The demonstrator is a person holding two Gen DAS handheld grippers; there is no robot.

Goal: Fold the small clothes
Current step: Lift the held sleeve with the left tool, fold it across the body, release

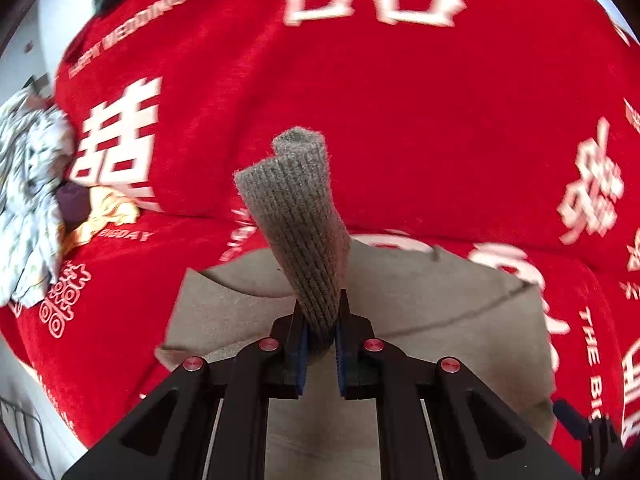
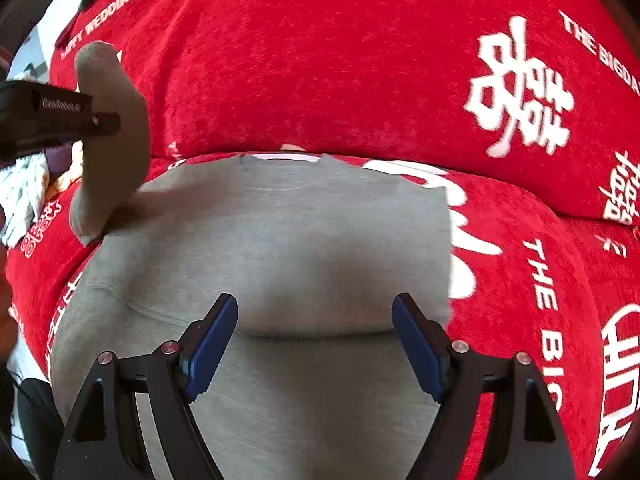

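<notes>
Grey garment (image 2: 280, 248) lies flat on the seat of a sofa under a red cover (image 2: 320, 60). Its body spreads across the seat, far edge against the foot of the backrest cushion, near edge running under the right gripper. One fold crease crosses it side to side, just ahead of the right fingertips.

Ribbed cuff (image 1: 296, 216) of the garment's sleeve is lifted off the body. Long axis stands nearly upright, tilted slightly left, open end pointing up toward the backrest. In the right wrist view the same sleeve rises at the garment's far-left corner.

Left gripper (image 1: 321, 344): jaws narrow, clamped on the lower end of the ribbed cuff, blue pads pressing both sides.
Right gripper (image 2: 315, 344): jaws wide, nothing between them, poised above the near part of the garment; contact with the cloth cannot be judged.

Surroundings: pile of pale patterned cloth (image 1: 28, 200) at the far-left end of the seat, well apart from the garment, with a dark purple item (image 1: 74, 202) and a yellowish one beside it. Nothing lies between the grippers and the garment.

Writing on the cover, in white: "HAPPY WEDDING" (blurred), "THE BIGDAY", large double-happiness characters (image 2: 520, 88). Small print on the left gripper's side is not legible
</notes>
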